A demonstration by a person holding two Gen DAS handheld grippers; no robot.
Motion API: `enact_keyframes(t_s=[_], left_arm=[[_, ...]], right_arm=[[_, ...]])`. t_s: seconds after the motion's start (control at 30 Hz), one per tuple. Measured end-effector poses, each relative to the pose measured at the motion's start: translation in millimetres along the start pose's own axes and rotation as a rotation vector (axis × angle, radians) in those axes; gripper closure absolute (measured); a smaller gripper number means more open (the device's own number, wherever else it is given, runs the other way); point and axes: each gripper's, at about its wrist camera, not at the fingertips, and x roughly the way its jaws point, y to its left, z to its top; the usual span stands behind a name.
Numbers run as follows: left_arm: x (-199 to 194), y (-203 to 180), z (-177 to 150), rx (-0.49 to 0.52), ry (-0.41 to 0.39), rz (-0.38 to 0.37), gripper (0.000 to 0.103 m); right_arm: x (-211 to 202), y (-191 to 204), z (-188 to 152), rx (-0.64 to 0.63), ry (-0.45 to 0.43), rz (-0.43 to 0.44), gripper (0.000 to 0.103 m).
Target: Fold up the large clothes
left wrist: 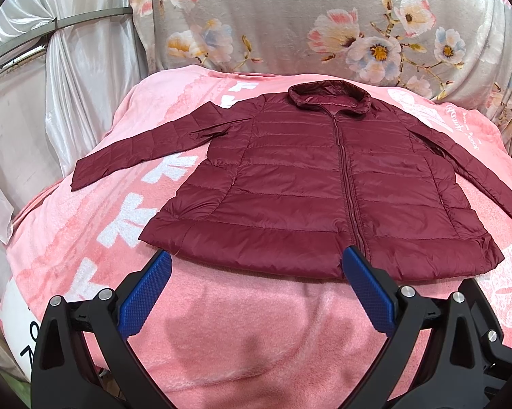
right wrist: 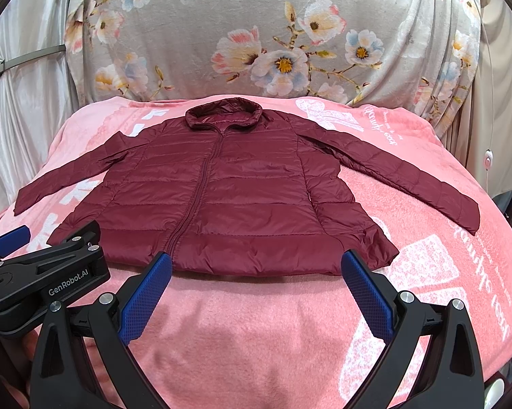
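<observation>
Burgundy quilted jacket (left wrist: 324,184) lay flat on the pink blanket (left wrist: 242,334), zipped, both sleeves spread, no fold made yet. The left gripper (left wrist: 256,262) and right gripper (right wrist: 256,266) hovered near its hem, jaws apart, empty.

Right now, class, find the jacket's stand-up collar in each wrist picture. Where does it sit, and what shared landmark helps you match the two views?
Left wrist view: the collar sits right of centre, in the upper half, at the jacket's far end.
Right wrist view: the collar sits left of centre, in the upper half.
Shared landmark: the zipper runs from the collar down to the hem.
</observation>
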Motion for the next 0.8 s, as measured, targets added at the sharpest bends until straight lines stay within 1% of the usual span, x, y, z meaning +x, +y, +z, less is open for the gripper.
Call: enact_keyframes(t_s=[0.8], left_arm=[[4.8,1.0,-4.5,-0.002,0.006,0.000,0.006]], right_arm=[[1.0,1.4,0.8,-0.002,0.003,-0.001,0.005]])
